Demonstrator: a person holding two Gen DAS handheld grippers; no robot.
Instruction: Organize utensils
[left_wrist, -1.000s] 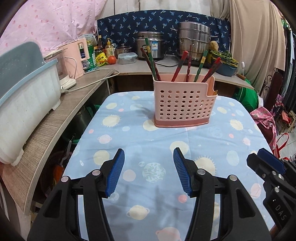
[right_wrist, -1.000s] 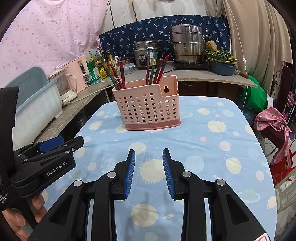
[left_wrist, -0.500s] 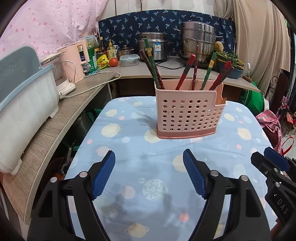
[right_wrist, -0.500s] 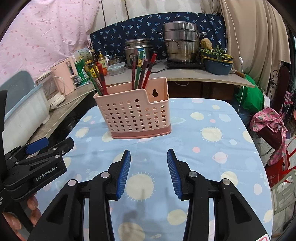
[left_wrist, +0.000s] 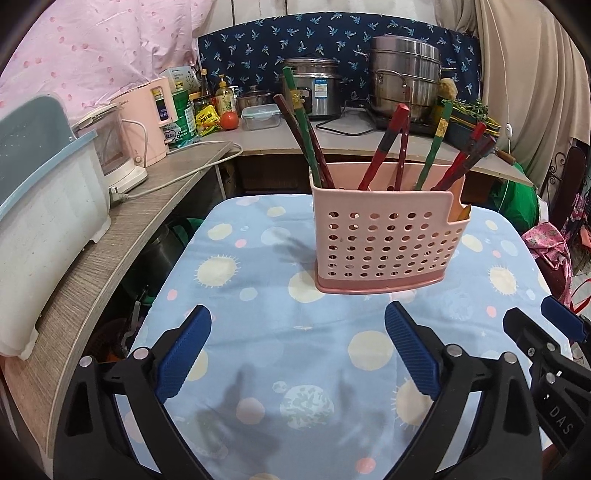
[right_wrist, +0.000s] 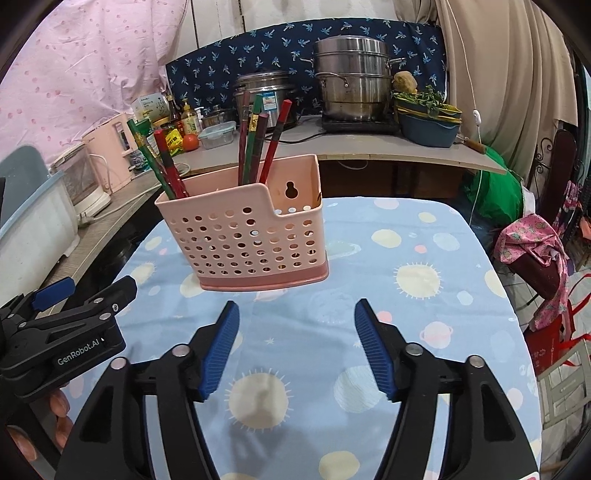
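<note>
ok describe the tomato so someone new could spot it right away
Look at the grey counter behind the blue-clothed table. Left of the clear lidded box, beside yellow packets, sits the tomato: the only round, plain red thing there.

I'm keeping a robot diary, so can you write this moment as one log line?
left gripper: open, empty | right gripper: open, empty | chopsticks: standing in pink basket | basket: upright on tablecloth, untouched

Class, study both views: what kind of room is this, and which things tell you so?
Most likely a home kitchen. A rice cooker and a stacked steel steamer pot stand on the counter, and a pink utensil basket of chopsticks sits on the table.
</note>
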